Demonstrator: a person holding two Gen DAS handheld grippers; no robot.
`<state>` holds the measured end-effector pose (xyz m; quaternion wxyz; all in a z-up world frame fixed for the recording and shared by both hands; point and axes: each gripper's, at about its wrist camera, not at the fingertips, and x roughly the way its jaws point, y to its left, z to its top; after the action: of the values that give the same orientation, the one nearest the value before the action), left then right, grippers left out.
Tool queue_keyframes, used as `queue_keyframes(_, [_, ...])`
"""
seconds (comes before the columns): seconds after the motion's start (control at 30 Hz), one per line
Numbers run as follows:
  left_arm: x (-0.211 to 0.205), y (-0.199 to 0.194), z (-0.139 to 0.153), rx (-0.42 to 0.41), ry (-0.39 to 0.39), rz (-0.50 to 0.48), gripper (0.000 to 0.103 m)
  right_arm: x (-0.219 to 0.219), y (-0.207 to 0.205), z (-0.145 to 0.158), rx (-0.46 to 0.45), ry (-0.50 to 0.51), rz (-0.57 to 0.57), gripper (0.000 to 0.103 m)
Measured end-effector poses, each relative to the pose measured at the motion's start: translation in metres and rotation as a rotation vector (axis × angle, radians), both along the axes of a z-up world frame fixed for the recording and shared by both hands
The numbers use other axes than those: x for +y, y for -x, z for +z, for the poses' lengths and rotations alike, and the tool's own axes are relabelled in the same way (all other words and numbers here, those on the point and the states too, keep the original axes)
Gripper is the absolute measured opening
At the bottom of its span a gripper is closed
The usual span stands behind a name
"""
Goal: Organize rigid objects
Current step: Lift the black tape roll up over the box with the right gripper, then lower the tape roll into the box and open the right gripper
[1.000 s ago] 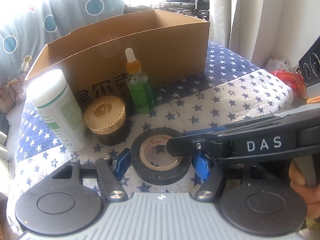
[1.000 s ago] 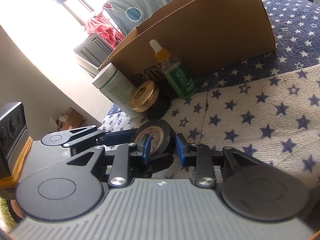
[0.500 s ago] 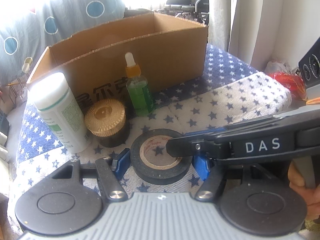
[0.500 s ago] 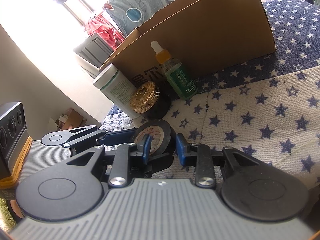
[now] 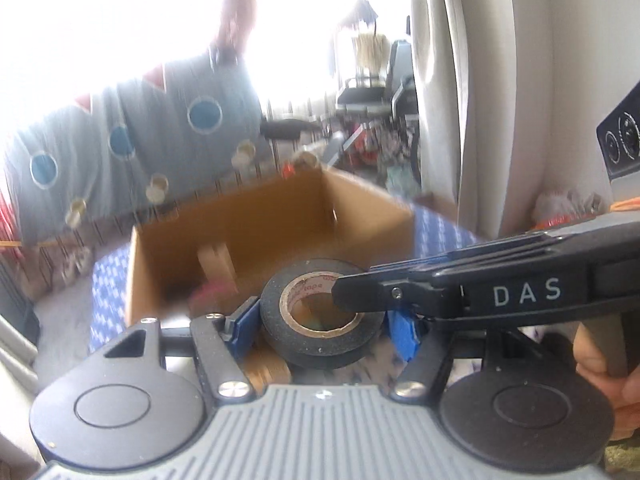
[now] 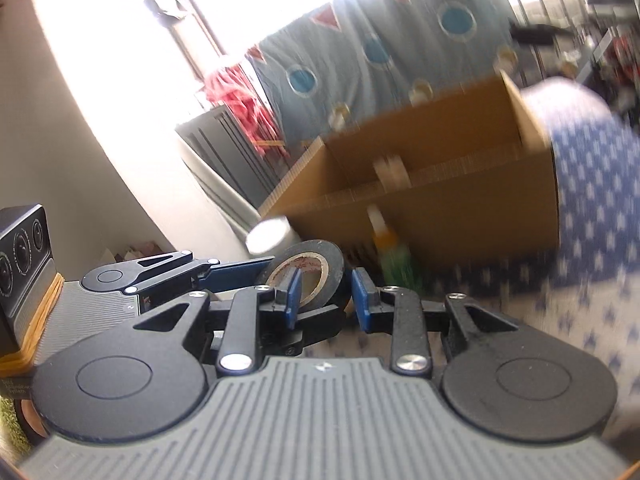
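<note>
Two grippers are sharing one black tape roll (image 5: 320, 320) at lower centre: left gripper (image 5: 322, 326) clamping its sides, right gripper (image 6: 326, 298) pinching its wall; uneven lifting could be twisting it loose before the cardboard box (image 5: 240, 232)

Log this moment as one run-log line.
held: black tape roll | left gripper: shut on roll's outside | right gripper: shut on roll's wall | target: cardboard box ahead | frames blurred

Blown-out window glare — motion-blurred, fisheye-warped edges

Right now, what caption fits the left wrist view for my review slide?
Both grippers, left and right, grip a black tape roll in front of the open cardboard box.
</note>
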<state>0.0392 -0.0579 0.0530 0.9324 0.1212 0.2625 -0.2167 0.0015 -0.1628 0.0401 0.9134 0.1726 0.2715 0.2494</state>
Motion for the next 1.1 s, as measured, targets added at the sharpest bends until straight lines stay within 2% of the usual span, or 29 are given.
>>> queue_keyframes(0.17, [0.0,-0.041,0.036,-0.047,-0.01,-0.023,0.068,-0.001,-0.033,0.042,-0.086,0.049,0.03,0.027])
queue_keyframes(0.23, [-0.002,-0.066,0.046,-0.038,-0.027,-0.037,0.068,-0.002,-0.055,0.057,-0.098,0.061,0.051,0.027])
queue_keyframes(0.3, [-0.005,-0.097,0.05,0.0,-0.048,-0.052,0.068,-0.004,-0.084,0.068,-0.085,0.075,0.072,0.027])
queue_keyframes(0.4, [-0.01,-0.149,0.044,0.114,-0.076,-0.064,0.067,-0.004,-0.137,0.073,-0.015,0.1,0.106,0.027])
queue_keyframes(0.5, [-0.009,-0.201,0.022,0.264,-0.089,-0.067,0.067,-0.003,-0.199,0.063,0.118,0.131,0.136,0.027])
queue_keyframes(0.6, [-0.003,-0.25,-0.011,0.453,-0.046,-0.053,0.067,0.0,-0.258,0.039,0.274,0.148,0.162,0.027])
queue_keyframes(0.7, [-0.004,-0.283,-0.039,0.572,-0.03,-0.048,0.067,0.006,-0.304,0.013,0.389,0.182,0.169,0.027])
queue_keyframes(0.87, [-0.006,-0.315,-0.062,0.641,-0.013,-0.025,0.067,0.021,-0.35,-0.016,0.472,0.266,0.171,0.027])
queue_keyframes(1.0, [-0.012,-0.336,-0.074,0.693,0.021,-0.02,0.067,0.025,-0.37,-0.029,0.484,0.32,0.181,0.027])
queue_keyframes(1.1, [-0.023,-0.342,-0.08,0.683,0.003,-0.016,0.067,0.028,-0.383,-0.038,0.487,0.367,0.182,0.027])
